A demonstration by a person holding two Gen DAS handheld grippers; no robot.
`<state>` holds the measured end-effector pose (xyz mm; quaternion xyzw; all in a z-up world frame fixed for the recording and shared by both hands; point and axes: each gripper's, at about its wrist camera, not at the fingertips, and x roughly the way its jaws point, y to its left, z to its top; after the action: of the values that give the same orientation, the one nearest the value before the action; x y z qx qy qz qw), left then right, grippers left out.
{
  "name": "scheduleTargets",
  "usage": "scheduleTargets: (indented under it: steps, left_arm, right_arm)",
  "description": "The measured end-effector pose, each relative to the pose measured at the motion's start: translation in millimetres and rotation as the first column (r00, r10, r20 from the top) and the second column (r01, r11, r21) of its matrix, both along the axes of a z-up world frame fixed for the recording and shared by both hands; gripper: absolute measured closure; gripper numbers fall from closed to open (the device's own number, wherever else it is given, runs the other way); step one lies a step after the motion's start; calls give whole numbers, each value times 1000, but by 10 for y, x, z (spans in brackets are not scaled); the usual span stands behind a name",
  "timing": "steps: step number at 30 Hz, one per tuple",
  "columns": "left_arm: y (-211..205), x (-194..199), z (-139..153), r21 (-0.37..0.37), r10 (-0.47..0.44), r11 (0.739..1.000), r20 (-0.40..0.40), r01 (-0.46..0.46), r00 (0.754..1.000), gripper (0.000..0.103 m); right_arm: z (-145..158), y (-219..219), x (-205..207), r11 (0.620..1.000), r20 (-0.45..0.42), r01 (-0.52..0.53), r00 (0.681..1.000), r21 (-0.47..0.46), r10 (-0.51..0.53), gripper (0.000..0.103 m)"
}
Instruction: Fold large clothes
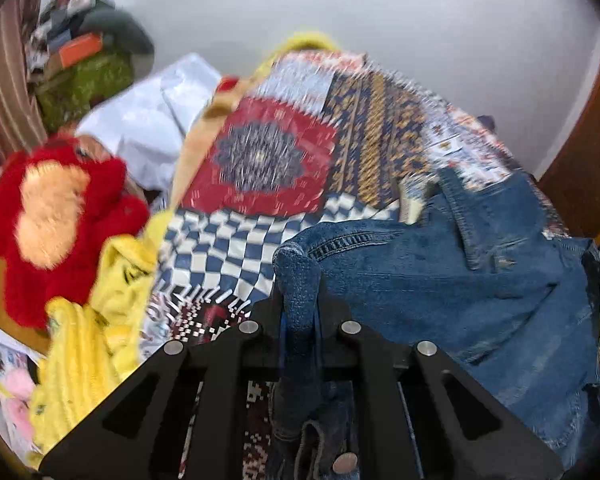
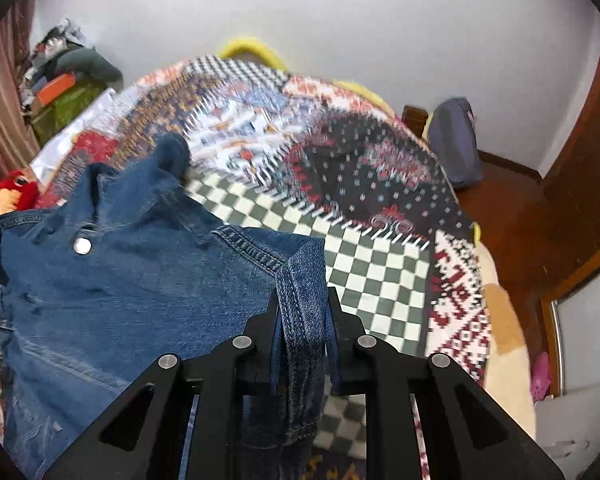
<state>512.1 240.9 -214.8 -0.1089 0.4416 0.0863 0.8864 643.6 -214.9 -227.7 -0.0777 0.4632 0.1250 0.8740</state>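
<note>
A blue denim jacket lies spread on the patterned bedspread, lifted at two edges. My left gripper is shut on a bunched denim edge at the jacket's left side. In the right wrist view the same jacket stretches to the left, its metal button showing near the collar. There my right gripper is shut on a stitched denim hem that hangs down between its jaws. The cloth under both grippers is hidden by their black bodies.
A red and orange plush toy and yellow knitted cloth lie left of the bed. White sheet and piled clutter sit at the far left. A purple bag, wooden floor and a wooden door are on the right.
</note>
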Motion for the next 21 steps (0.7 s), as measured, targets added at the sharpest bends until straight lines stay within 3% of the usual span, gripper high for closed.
scheduleTargets:
  steps: [6,12,14,16,18,21]
  left_arm:
    - [94,125,-417,6,7,1000,-69,-6,998,87]
    - [99,152,-532,28,12,1000,-82,-10,997,75]
    - [74,150,-546,46,10,999,-92,-6,996,73]
    - [53,123,-543,58,11,998,-103,-5,995,69]
    - [43,92,-531,72,20,997,-110,-13,994,66]
    - [13,3,-463,98,38,995,-113,-27,993,63]
  right_arm:
    - [-448,-40,130,1000,-61,-8,998,-13,7,87]
    - [-562,-37,113,998,-49,-39,998,-41,37,84]
    - [-575,1,87,993,-24,-43,999,-109,41,74]
    - [-581,15,45,976,17,-15,1000,-215,19,35]
    - [-561,-21,10,967,46,-12,999,-256,24,28]
    - [-492,-158,-22,979,9,-23,1000,-204,25,28]
